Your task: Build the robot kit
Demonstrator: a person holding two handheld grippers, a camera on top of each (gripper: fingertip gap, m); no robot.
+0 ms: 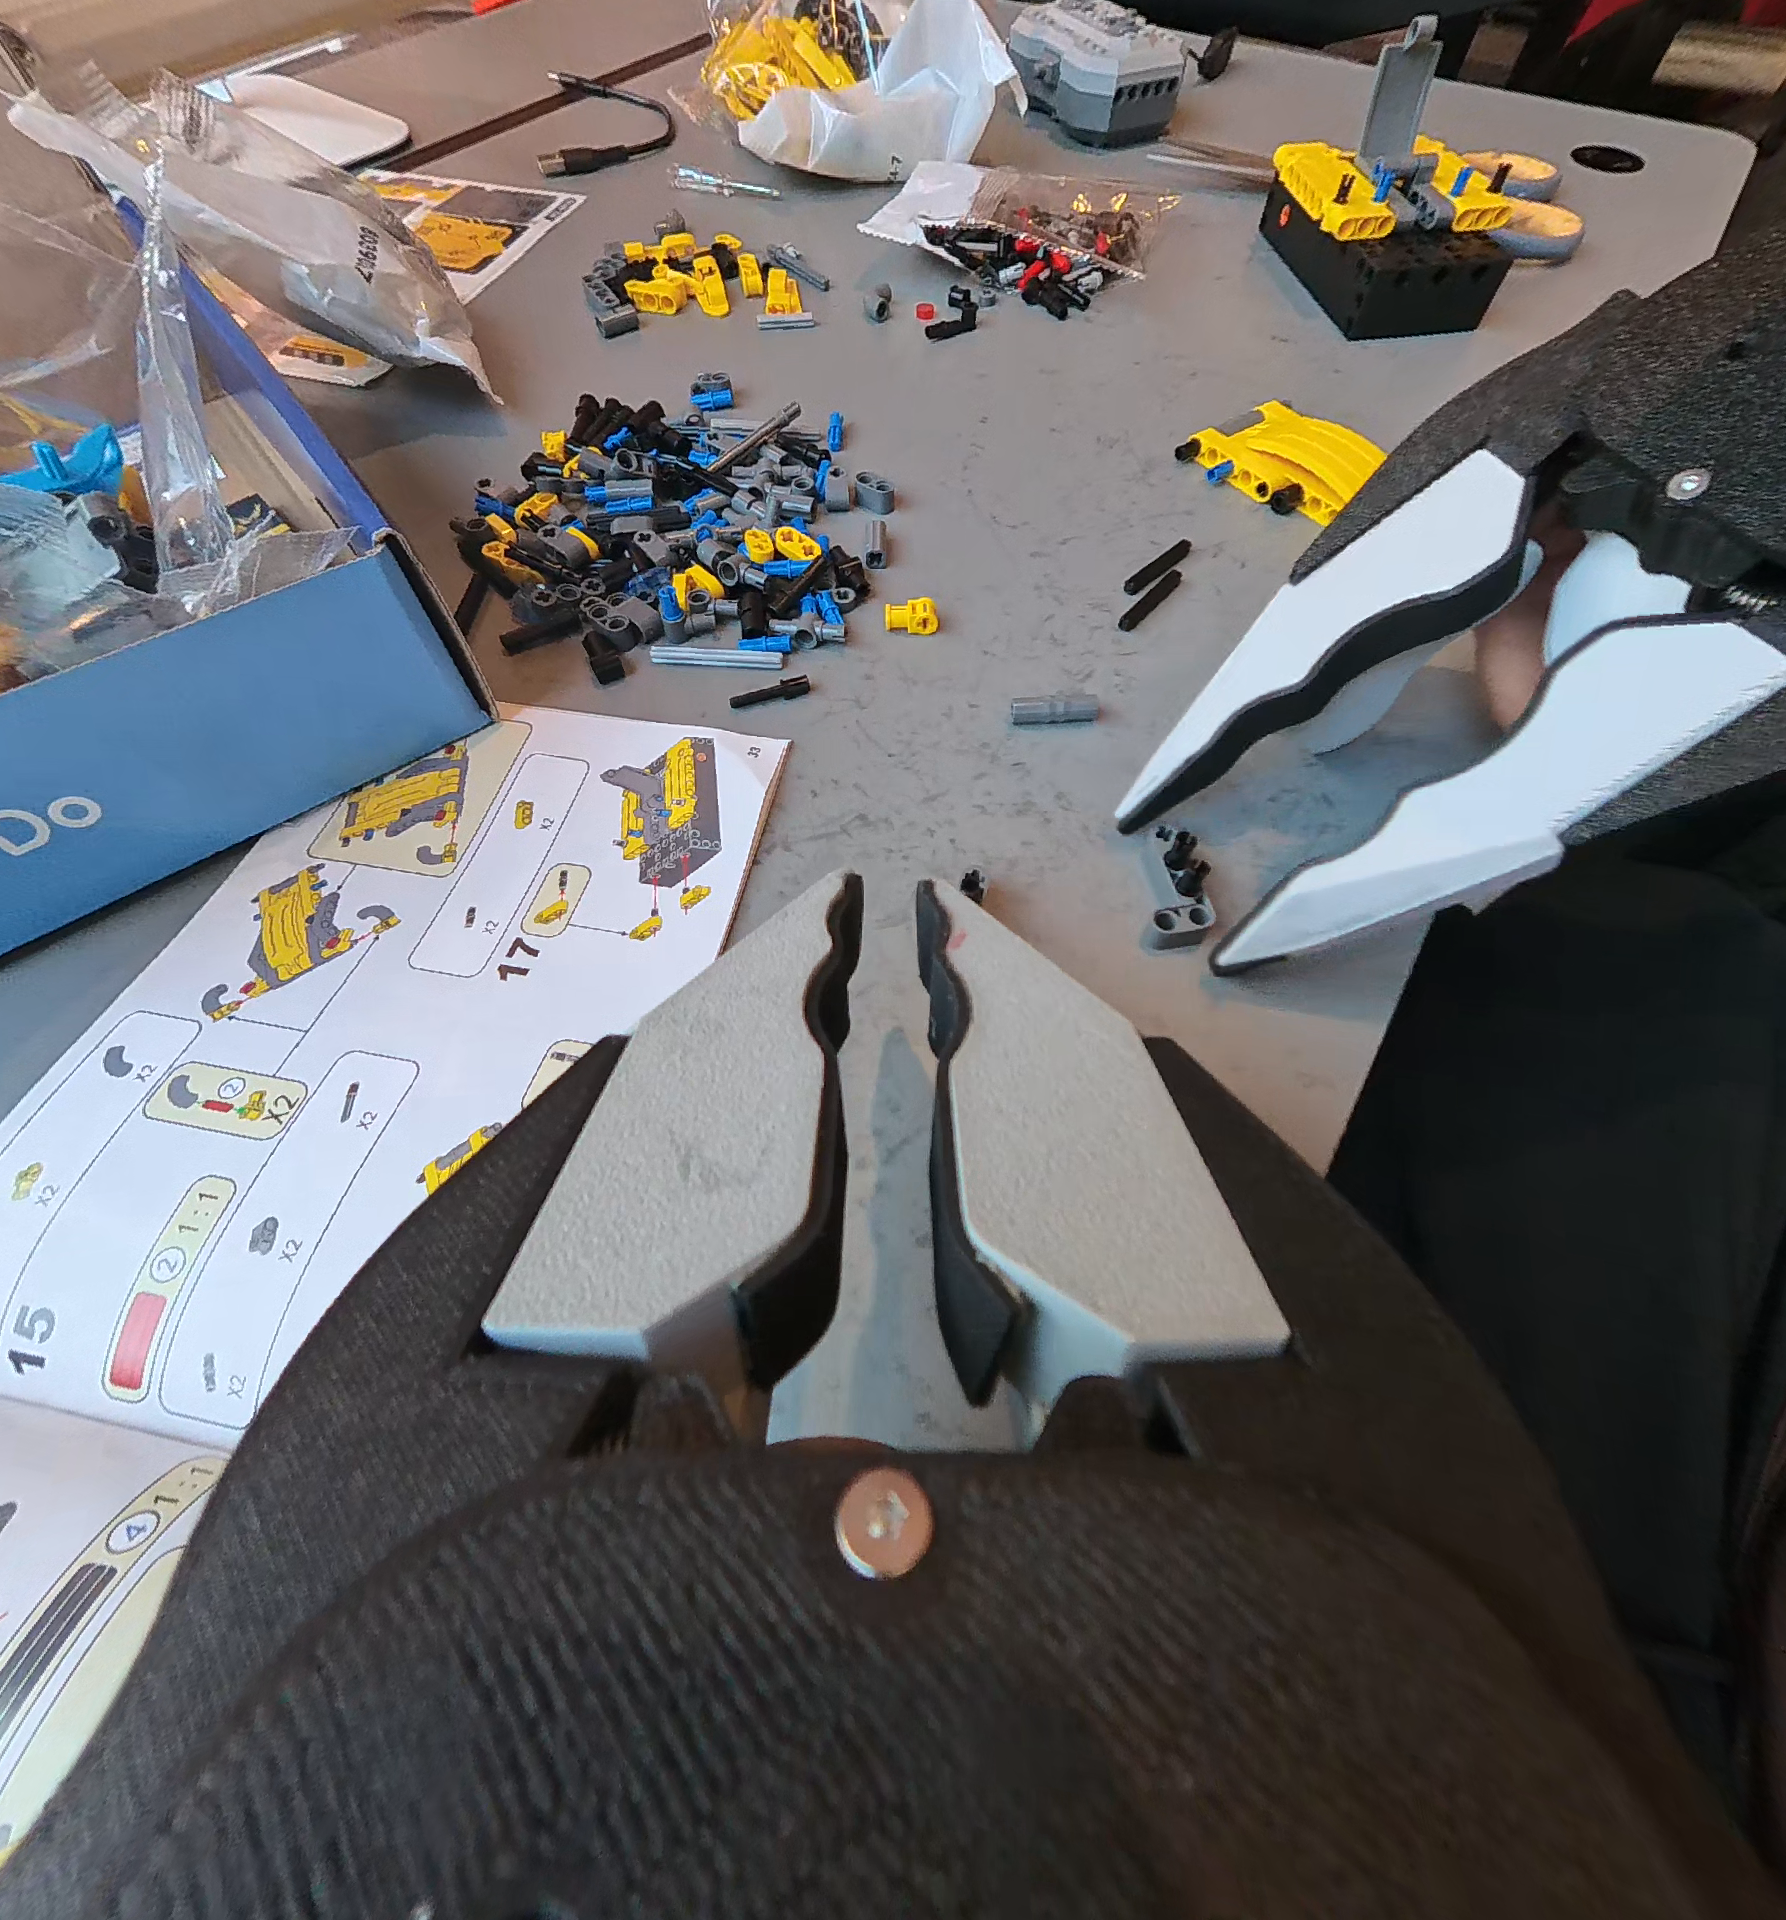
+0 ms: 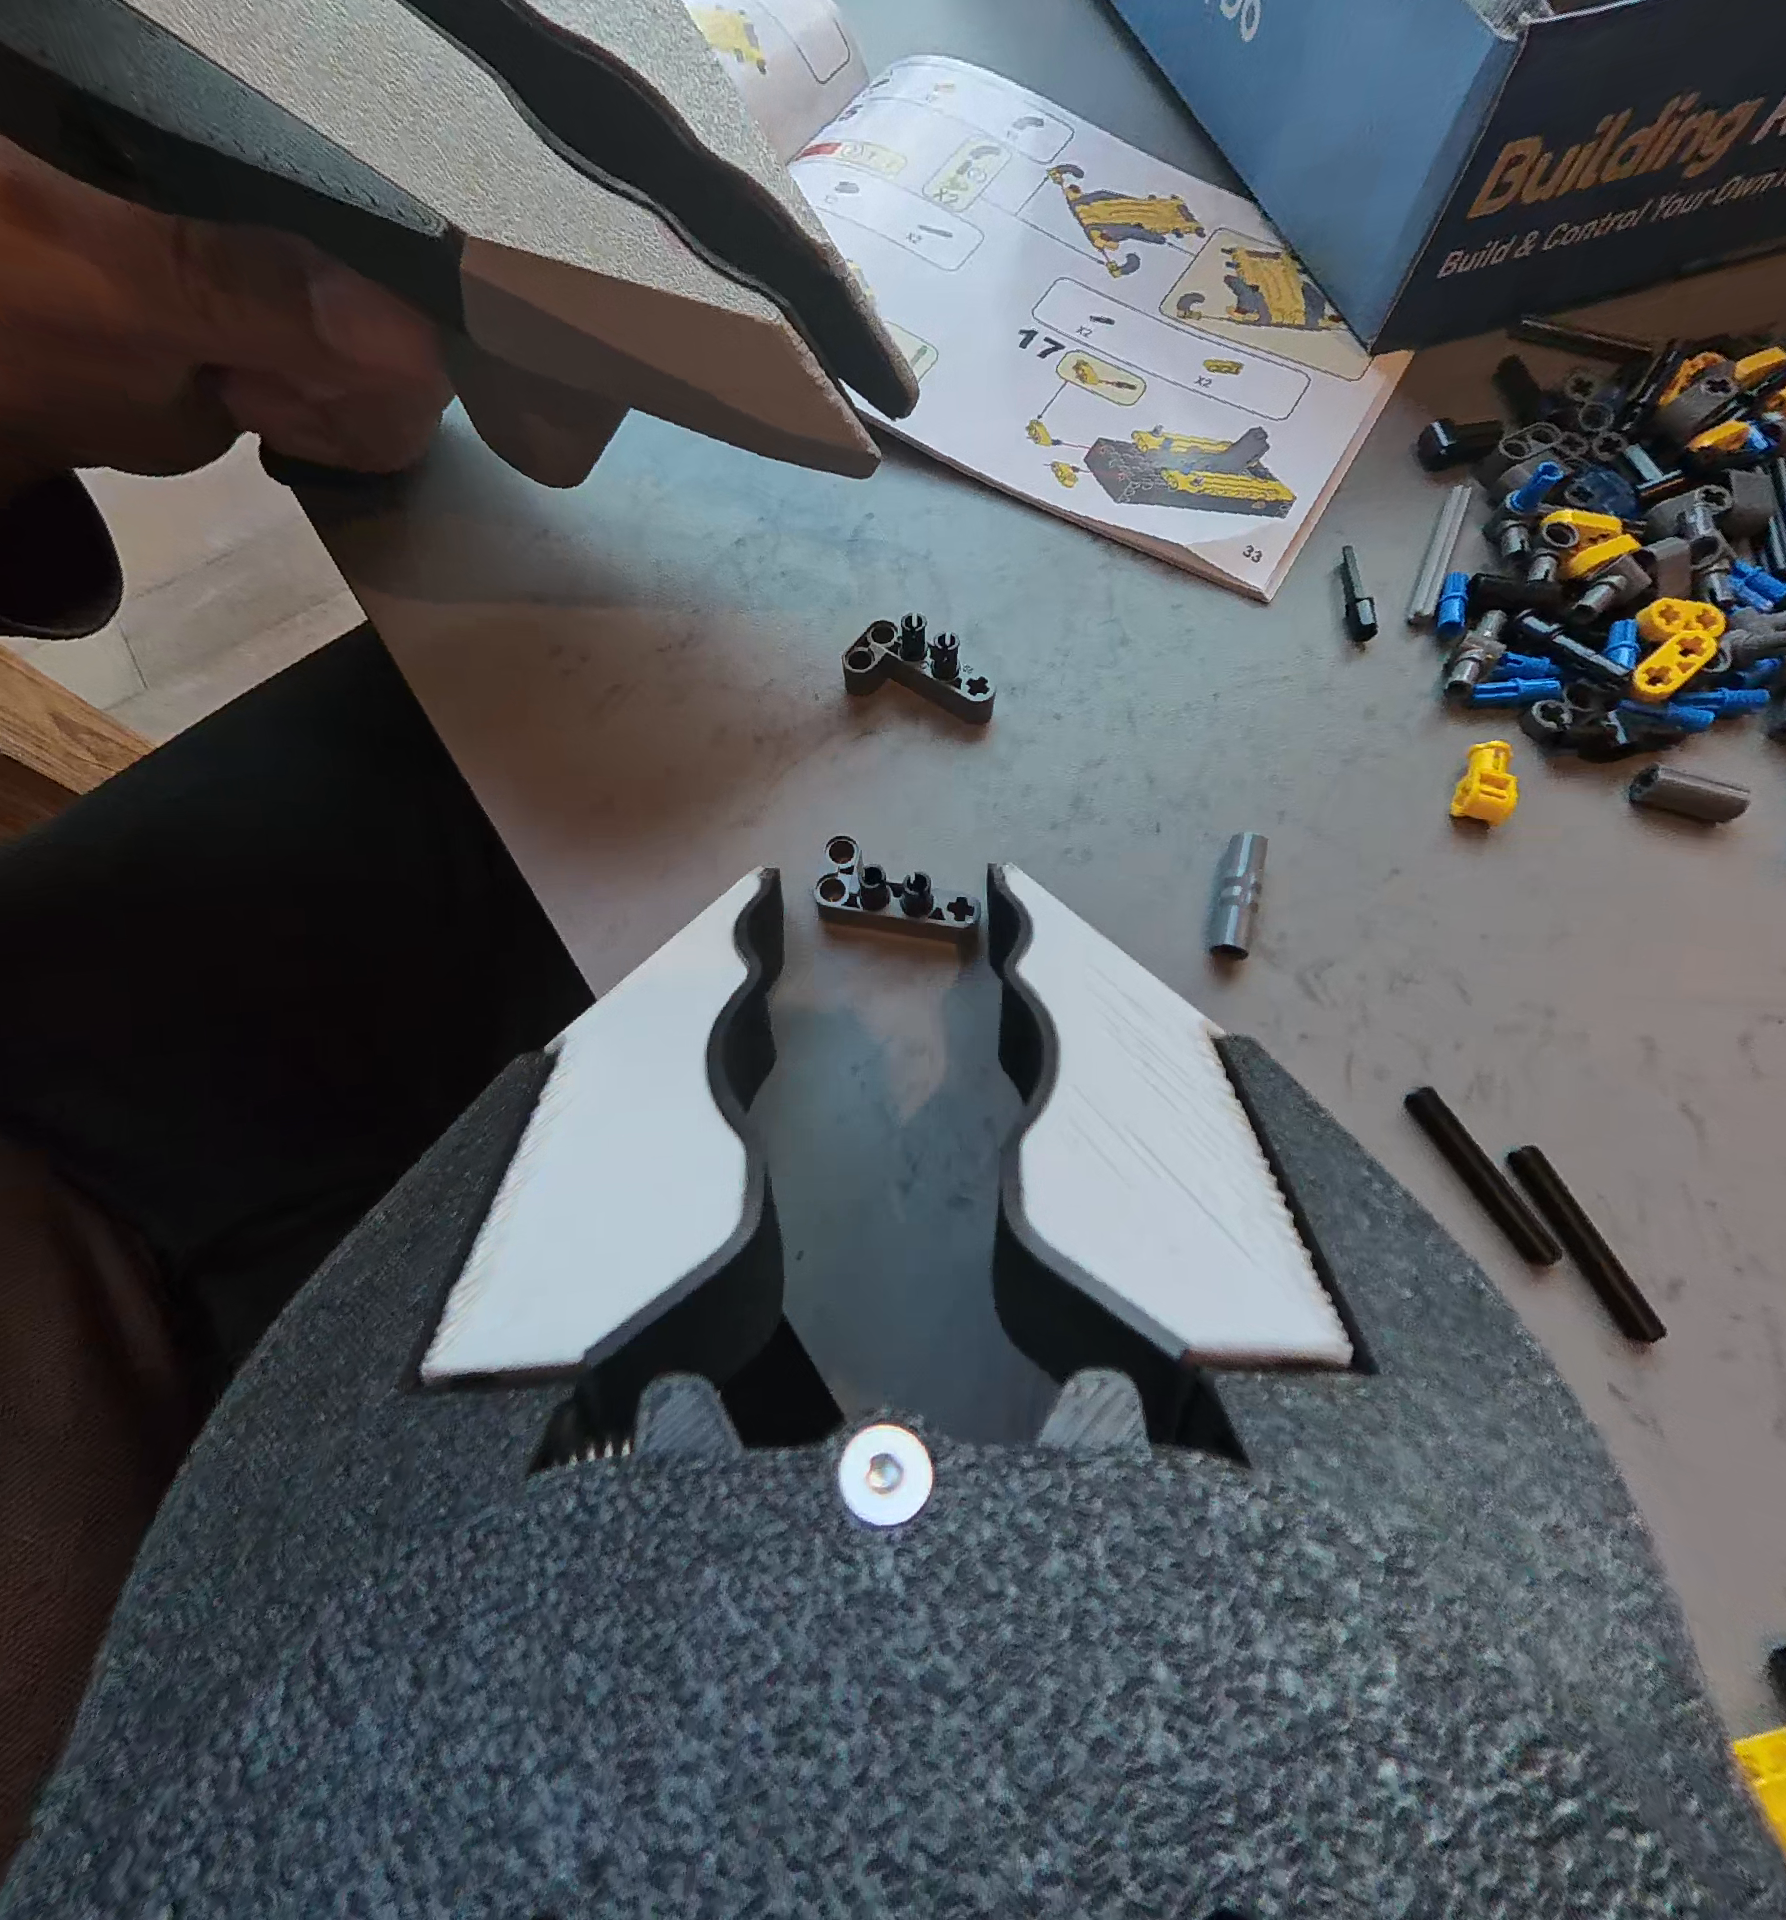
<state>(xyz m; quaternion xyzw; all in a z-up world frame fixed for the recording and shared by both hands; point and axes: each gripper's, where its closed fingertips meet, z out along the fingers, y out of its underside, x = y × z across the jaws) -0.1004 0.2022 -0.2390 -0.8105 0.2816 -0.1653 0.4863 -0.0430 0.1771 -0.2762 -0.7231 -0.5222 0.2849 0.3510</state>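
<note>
The right gripper [image 2: 884, 894] is spread wide, low over the desk [image 2: 1128, 1039] near its front edge, with a dark grey angled beam [image 2: 894, 896] carrying two black pins lying between its fingertips, apparently touching neither. A second such beam [image 2: 918, 673] lies just beyond. The left gripper [image 1: 889, 883] hovers empty, fingers slightly parted, beside the instruction booklet [image 1: 369, 997]. A grey sleeve [image 2: 1237, 891] and two black axles [image 2: 1533, 1210] lie to the right.
</note>
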